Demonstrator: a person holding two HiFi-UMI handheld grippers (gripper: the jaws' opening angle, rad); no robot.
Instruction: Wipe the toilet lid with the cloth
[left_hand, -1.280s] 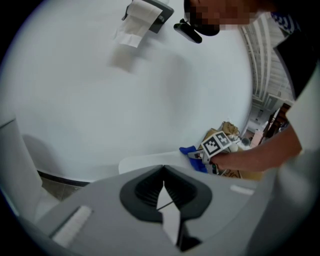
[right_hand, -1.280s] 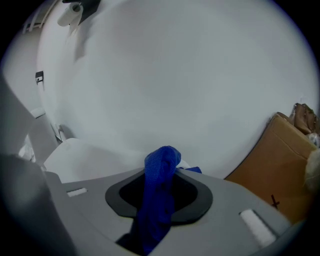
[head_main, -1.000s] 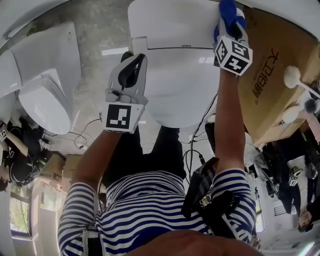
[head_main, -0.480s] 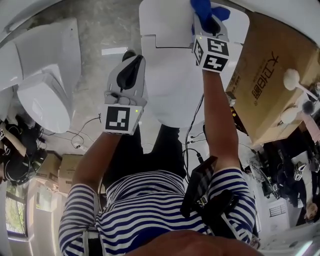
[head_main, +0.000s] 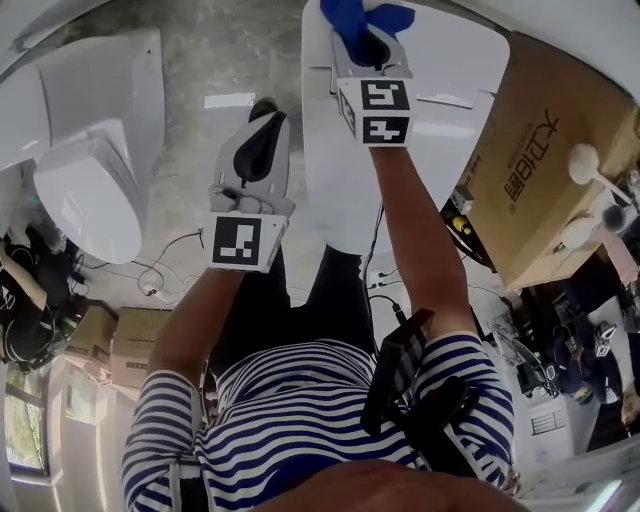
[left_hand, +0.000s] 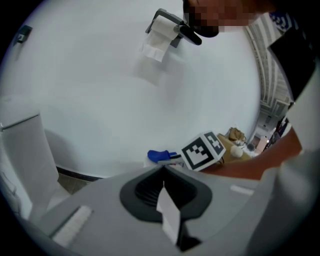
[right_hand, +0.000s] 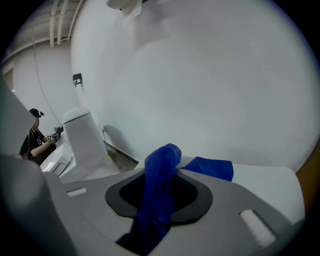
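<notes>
The white toilet stands at the top of the head view, its shut lid (head_main: 420, 170) facing me. My right gripper (head_main: 362, 42) is shut on a blue cloth (head_main: 350, 14) and holds it at the toilet's back left, near the hinge line. In the right gripper view the cloth (right_hand: 159, 190) bunches up between the jaws, and a flap (right_hand: 212, 168) lies on the white top (right_hand: 265, 185). My left gripper (head_main: 262, 118) hangs shut and empty over the floor, left of the toilet. In the left gripper view the cloth (left_hand: 159, 155) shows beyond that gripper (left_hand: 167, 210).
A large cardboard box (head_main: 545, 150) stands tight against the toilet's right side. A second white toilet (head_main: 90, 170) sits at the left. Cables (head_main: 165, 275) trail on the floor near my legs. A paper holder (left_hand: 162, 31) hangs on the wall behind.
My right gripper has swept the cloth leftward along the back of the toilet, from its right side to its left. The left gripper has barely moved.
</notes>
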